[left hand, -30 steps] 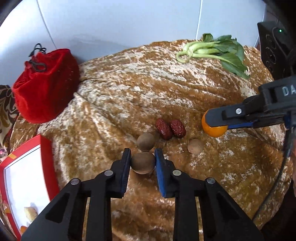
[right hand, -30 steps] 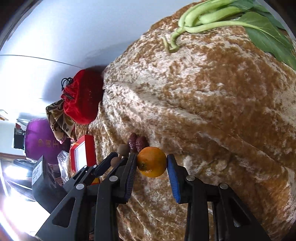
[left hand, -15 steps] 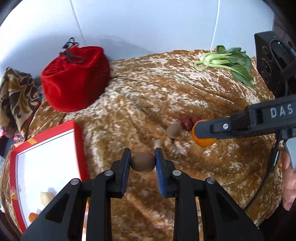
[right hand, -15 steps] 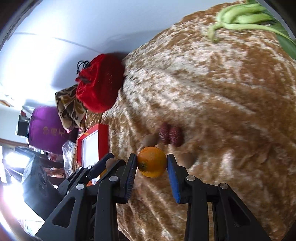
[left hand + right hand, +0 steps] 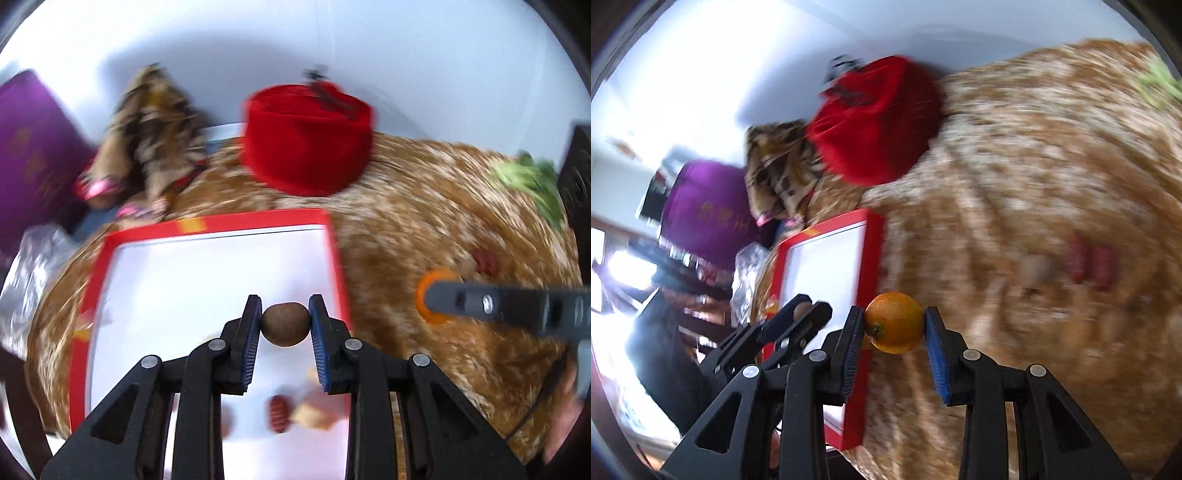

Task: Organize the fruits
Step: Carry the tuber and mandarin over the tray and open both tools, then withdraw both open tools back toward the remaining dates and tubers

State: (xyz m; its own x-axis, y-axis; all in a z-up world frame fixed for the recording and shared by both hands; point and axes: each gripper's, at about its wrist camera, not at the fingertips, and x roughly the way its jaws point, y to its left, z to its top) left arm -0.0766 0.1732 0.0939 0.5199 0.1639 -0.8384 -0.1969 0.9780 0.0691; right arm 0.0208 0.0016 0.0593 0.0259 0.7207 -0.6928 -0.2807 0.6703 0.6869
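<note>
My left gripper (image 5: 285, 324) is shut on a small round brown fruit (image 5: 285, 324) and hangs over the white inside of a red-rimmed tray (image 5: 218, 221). A red date (image 5: 279, 413) and pale pieces (image 5: 314, 410) lie in the tray's near part. My right gripper (image 5: 894, 323) is shut on a small orange (image 5: 894, 323), beside the tray's red rim (image 5: 871, 251); the same orange (image 5: 424, 291) shows at the right of the left wrist view. Two red dates (image 5: 1089, 258) and a pale brown fruit (image 5: 1038, 267) lie blurred on the gold cloth (image 5: 1034, 166).
A red velvet pouch (image 5: 306, 140) stands behind the tray, a patterned cloth bag (image 5: 155, 129) and a purple box (image 5: 33, 155) to its left. Green leafy stalks (image 5: 528, 181) lie at the far right. A person's hand (image 5: 565, 417) shows at the right edge.
Both grippers have swung left with their fruit, off the loose fruits on the cloth. The left one now hangs over the tray; the right one has reached its rim.
</note>
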